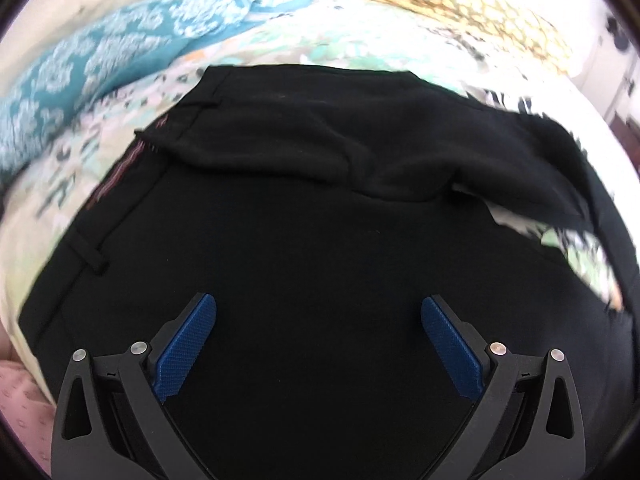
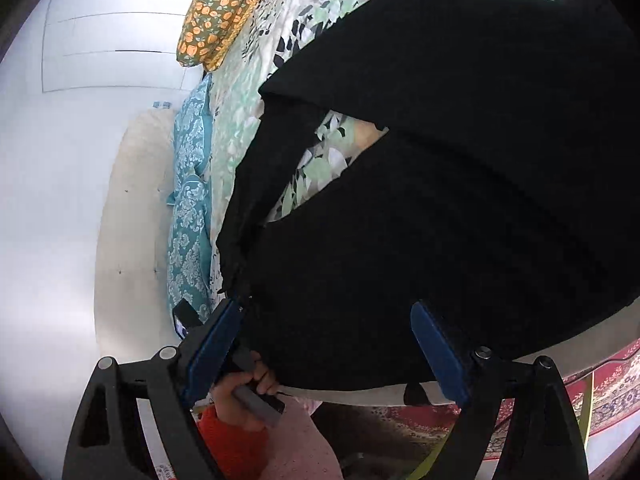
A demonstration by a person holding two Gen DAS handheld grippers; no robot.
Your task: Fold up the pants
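My left-wrist camera looks steeply down, close over the black fabric pants [image 1: 320, 240] on the leaf-printed bed sheet [image 1: 60, 176], my blue-padded fingers [image 1: 188, 344] framing the bottom edge. My right-wrist camera, rolled sideways, faces along the same bed from its near edge. Both views share the pants, the teal floral pillow [image 2: 190, 208] and the orange-patterned pillow [image 2: 218, 8].

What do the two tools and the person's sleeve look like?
Both tools, the left tool and the right tool, are built alike: black angular frames with cut-out openings and round silver pins at the joints. Each carries two flat finger pads in textured blue. In the right wrist view a hand shows with an orange-red sleeve.
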